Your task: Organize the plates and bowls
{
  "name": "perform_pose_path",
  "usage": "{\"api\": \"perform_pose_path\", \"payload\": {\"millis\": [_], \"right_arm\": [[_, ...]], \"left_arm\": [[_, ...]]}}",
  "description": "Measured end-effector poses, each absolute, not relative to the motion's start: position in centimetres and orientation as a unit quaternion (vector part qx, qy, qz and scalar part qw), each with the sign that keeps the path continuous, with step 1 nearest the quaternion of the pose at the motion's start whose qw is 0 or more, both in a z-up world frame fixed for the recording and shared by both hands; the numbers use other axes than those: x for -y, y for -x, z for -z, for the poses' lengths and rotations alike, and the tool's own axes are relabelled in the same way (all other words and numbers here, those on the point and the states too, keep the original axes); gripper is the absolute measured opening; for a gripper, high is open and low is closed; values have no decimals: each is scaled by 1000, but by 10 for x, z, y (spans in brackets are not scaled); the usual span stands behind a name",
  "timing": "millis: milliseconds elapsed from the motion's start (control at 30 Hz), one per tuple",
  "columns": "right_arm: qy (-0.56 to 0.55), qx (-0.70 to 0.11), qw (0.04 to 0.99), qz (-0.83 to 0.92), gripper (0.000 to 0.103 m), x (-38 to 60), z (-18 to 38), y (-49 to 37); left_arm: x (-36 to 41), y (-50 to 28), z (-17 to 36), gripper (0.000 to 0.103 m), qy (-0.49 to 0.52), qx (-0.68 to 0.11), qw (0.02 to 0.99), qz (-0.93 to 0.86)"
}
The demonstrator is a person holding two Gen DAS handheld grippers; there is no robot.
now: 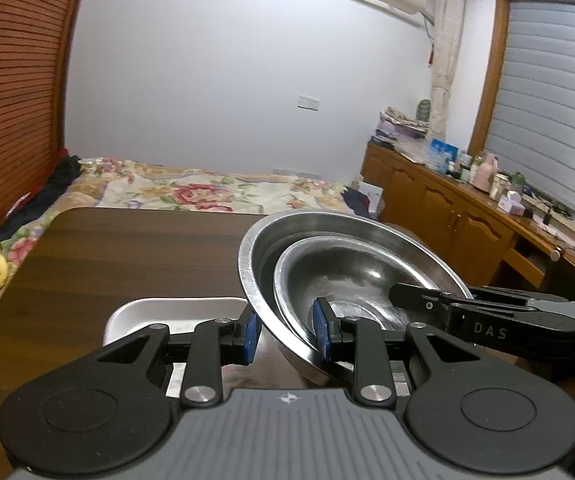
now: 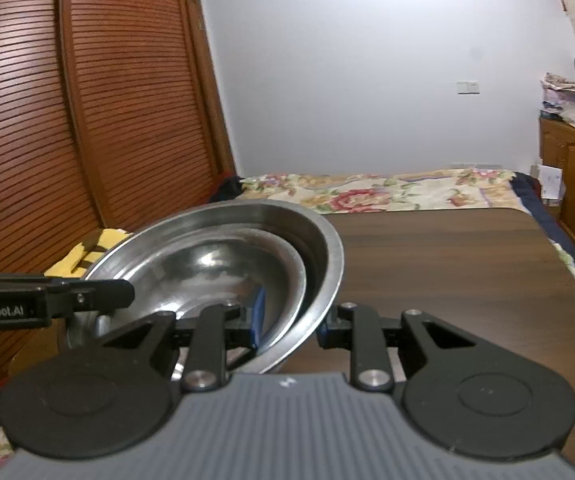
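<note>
While both tongs, left (image 1: 287, 332) and right (image 2: 291, 320), clasp the nested steel bowls' (image 1: 351, 272) rims, they hang tilted above the table (image 1: 127, 248).

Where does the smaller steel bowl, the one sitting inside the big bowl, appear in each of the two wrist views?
Left wrist view: the smaller steel bowl lies right of centre, nested in the big bowl, its near rim between the left claw pads.
Right wrist view: it lies left of centre, rim inside the right claw.
Shared landmark: the floral bedspread beyond the table.
</note>
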State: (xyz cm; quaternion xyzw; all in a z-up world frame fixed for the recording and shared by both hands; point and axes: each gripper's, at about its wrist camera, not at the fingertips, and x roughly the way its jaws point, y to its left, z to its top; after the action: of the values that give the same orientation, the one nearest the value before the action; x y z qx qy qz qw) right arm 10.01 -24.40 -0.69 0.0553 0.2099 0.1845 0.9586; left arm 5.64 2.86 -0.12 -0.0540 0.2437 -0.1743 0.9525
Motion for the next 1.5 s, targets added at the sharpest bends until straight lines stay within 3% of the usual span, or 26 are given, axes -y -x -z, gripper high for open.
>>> {"api": "perform_pose_path", "payload": {"millis": [767,1500], "right_arm": [[-26,-252,937,-240,27,178,15,-118],[-13,-264,934,-242,28,163,23,-120]], "left_arm": [[-92,-55,23,31,90,-257,956,109],[-94,-60,33,31,85,-268,955,94]]}}
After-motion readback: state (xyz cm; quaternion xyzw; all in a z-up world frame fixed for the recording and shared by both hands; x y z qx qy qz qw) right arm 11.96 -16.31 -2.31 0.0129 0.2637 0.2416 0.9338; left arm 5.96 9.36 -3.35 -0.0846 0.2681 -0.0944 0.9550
